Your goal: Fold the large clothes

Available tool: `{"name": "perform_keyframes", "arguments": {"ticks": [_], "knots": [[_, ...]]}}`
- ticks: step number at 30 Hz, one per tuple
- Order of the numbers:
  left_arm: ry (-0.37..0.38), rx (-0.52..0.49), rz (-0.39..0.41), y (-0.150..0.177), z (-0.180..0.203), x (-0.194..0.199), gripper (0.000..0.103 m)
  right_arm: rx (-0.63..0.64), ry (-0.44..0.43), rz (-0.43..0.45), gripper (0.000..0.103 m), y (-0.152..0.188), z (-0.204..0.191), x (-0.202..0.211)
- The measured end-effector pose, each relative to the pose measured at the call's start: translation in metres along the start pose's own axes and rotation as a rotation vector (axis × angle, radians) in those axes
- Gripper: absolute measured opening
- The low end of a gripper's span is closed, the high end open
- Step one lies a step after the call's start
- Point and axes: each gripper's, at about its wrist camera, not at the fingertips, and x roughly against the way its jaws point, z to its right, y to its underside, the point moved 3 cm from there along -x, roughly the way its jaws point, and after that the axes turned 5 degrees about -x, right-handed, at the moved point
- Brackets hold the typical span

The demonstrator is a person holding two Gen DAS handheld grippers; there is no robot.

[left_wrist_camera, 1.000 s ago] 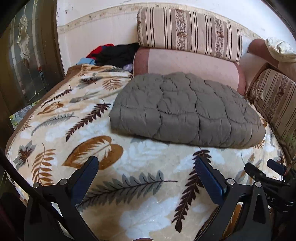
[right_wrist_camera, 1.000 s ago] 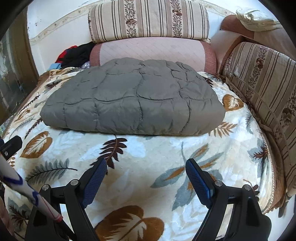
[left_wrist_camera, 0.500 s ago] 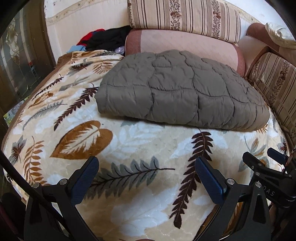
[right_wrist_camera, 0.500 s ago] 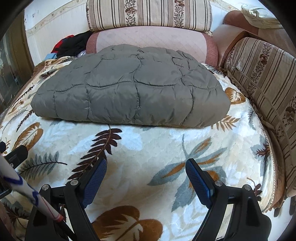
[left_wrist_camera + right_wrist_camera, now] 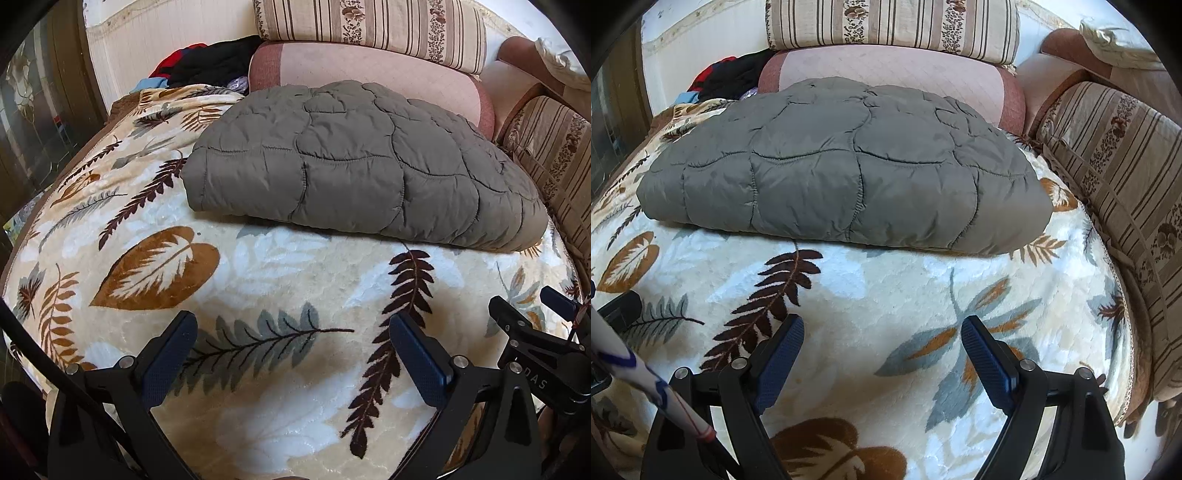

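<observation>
A grey quilted padded garment (image 5: 362, 166) (image 5: 846, 177) lies folded into a thick flat bundle on a leaf-patterned blanket (image 5: 280, 280) (image 5: 879, 288). My left gripper (image 5: 291, 328) hovers open over bare blanket, short of the bundle's near edge, with nothing between its blue pads. My right gripper (image 5: 882, 332) is likewise open and empty, a little before the bundle's front edge. In the left wrist view the right gripper's black frame (image 5: 532, 339) shows at the far right.
Striped and pink bolster cushions (image 5: 894, 26) line the back; a striped sofa arm (image 5: 1115, 155) runs along the right. A pile of dark, red and blue clothes (image 5: 207, 62) sits at the back left. A dark glass door (image 5: 33, 110) stands left of the bed.
Both grippers have sunk and tipped downward, so the grey bundle sits larger and closer in both views. The jaws kept their width and the bundle has not moved.
</observation>
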Motion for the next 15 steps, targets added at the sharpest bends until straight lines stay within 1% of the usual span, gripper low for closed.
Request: {"name": "perform_keyframes", "arguments": {"ticks": [15], "knots": [[-0.006,0.004,-0.013,0.0032,-0.0014,-0.0026,0.103,0.005,0.007,0.001,0.09,0.0002,0.0015,0.0014]]}}
